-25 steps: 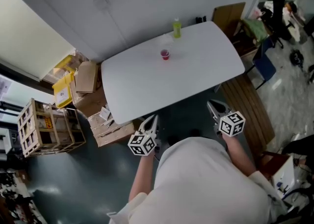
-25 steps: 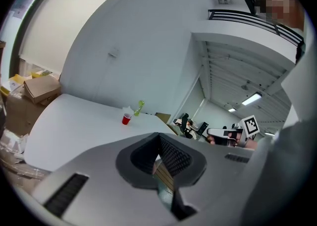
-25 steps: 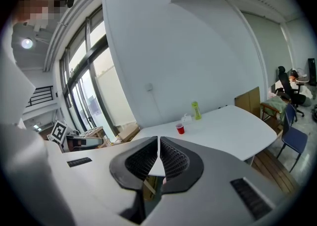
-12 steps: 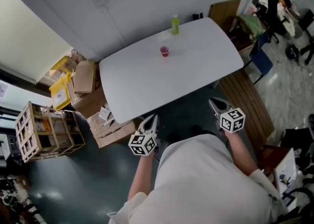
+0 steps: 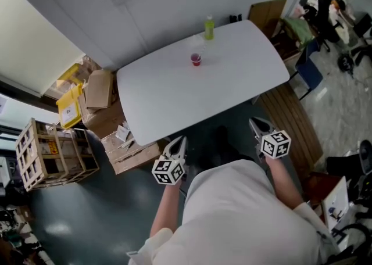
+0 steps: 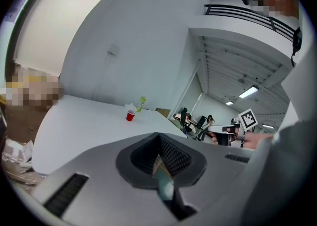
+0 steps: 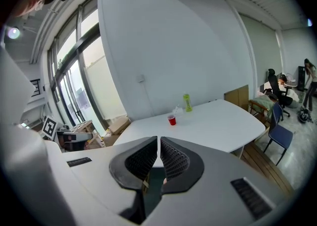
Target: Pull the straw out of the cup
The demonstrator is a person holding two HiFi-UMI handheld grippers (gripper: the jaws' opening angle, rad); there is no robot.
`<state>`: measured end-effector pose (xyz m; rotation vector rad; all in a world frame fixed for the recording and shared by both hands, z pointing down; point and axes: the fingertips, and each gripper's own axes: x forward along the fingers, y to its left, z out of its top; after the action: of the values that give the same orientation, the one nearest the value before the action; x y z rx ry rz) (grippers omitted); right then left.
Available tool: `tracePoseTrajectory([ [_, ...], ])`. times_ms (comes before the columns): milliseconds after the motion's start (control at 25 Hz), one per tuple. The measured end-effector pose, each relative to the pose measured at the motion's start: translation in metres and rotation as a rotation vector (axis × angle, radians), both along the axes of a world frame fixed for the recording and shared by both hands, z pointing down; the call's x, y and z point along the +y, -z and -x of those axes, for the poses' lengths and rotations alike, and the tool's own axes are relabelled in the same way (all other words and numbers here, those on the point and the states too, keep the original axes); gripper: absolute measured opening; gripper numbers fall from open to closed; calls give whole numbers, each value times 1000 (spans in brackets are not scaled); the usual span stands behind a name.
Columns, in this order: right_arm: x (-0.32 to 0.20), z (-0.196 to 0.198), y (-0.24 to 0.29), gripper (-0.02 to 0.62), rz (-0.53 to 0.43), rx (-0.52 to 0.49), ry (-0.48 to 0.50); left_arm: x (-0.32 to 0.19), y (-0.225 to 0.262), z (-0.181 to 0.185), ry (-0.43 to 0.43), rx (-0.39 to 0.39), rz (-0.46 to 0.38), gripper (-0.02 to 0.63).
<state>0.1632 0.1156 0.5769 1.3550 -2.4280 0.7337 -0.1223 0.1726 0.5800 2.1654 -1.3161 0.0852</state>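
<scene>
Red plastic marks the small cup (image 5: 196, 59), which is seen standing upright close to the far edge of the white rounded desk (image 5: 174, 101), just in front of a tall green bottle (image 5: 208, 28). A pale, clear object (image 7: 178, 109) is seen between the two. A thin slanted line rising from it may be the straw, but it is too small for this to be settled. Both tools are held off the near edge of the desk, well apart from the cup, so nothing is reached yet. The left gripper (image 5: 179, 142) is held with its fingers pressed together on nothing, and the fingers of the right gripper (image 5: 256, 123) are likewise closed and empty. Such a carry is judged to suit an approach; the fingers must be spread before the straw can be pinched.
</scene>
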Motion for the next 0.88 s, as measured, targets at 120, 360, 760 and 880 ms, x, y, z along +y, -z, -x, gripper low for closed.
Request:
tracePoseTrajectory([
  [120,-15,0,-2,43,4,-2,8,-8,-1,1,17,-9,5,2],
  [360,-55,9,-9,43,17,-14,58,-32,2,1,61,-29,11,2],
  [760,-151,20,-4,43,9,-53,154,-98,5,-4,141,-20,14,2],
  [880,-180,22,-3,43,10,-58,187,-119,7,-9,165,-21,10,2],
])
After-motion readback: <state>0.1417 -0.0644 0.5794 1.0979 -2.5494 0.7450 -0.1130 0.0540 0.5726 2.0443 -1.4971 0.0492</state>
